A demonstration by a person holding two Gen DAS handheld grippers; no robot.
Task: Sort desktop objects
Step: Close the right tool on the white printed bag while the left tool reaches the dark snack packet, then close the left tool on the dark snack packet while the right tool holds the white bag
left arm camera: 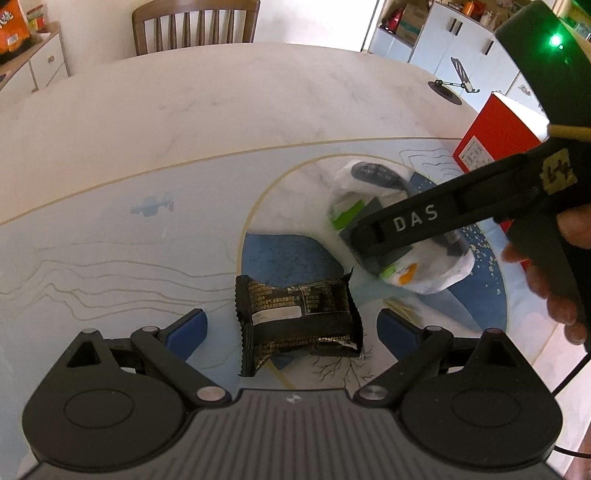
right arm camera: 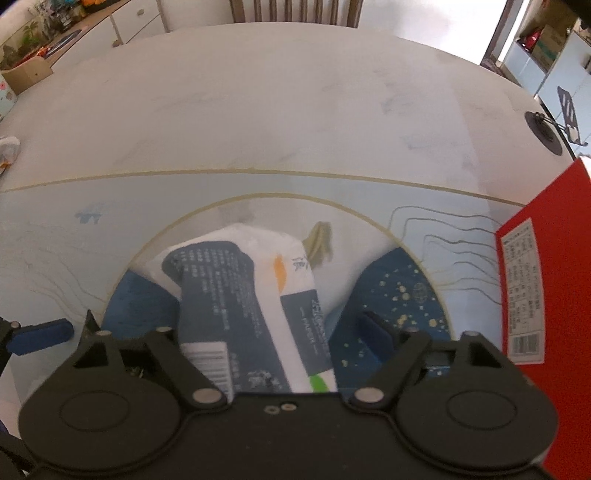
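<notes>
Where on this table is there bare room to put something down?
The white marble tabletop beyond the mat's gold edge is bare up to the wooden chair. Crowded: the black snack packet, white tissue pack and red box.

Glossy crinkled black foil wrapper (left arm camera: 299,321); soft white plastic tissue pack (right arm camera: 251,302); smooth matt red cardboard box (right arm camera: 546,280) beside it; wooden chair (left arm camera: 195,24).
</notes>
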